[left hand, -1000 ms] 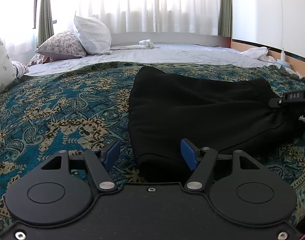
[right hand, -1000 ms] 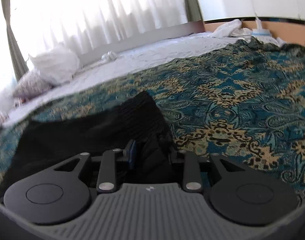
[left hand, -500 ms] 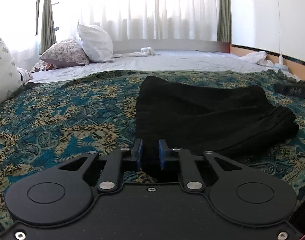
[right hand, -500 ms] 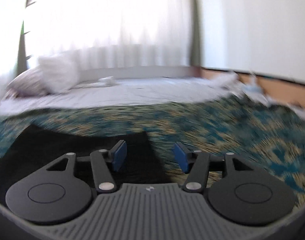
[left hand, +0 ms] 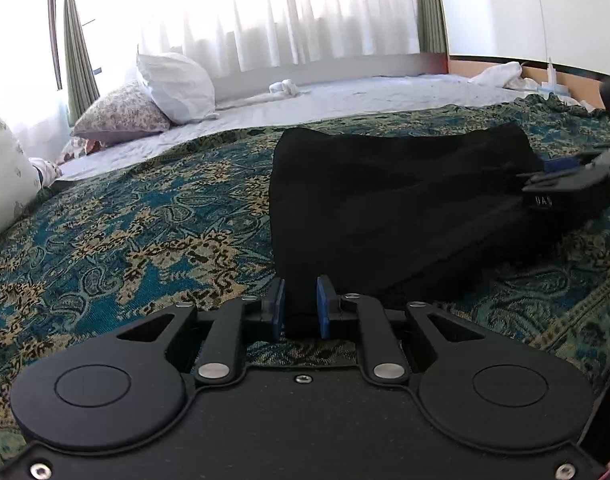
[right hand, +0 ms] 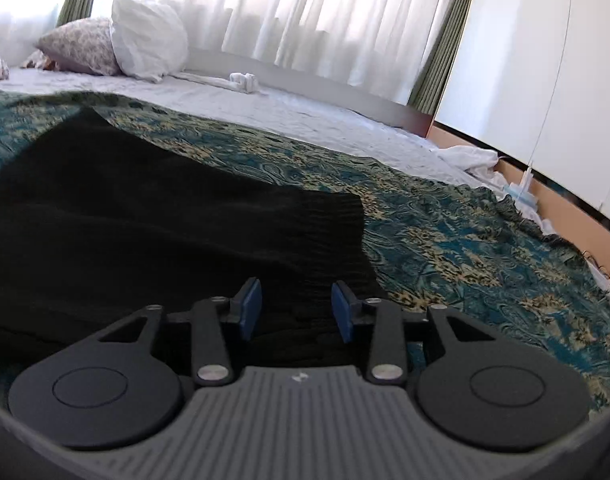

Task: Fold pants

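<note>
The black pants lie folded on the teal and gold paisley bedspread, toward its right half in the left wrist view, their near left corner reaching the camera.

Left gripper: the blue pads stand close together with a narrow gap — the corner of the black fabric sits between them, clenched on the cloth.

Right gripper: the blue pads are spread well apart, released, poised over the gathered right end of the pants; no fabric is pinched between them. In the left wrist view the same gripper shows at the right edge, against the far end of the garment.

Writing: white characters on the side of that gripper's finger read roughly "UA" — the remainder is too blurred to confirm.

Surroundings: a white pillow leans on a floral pillow at the far left, on a white sheet. A twisted white cloth lies beyond, before sheer curtains.
</note>
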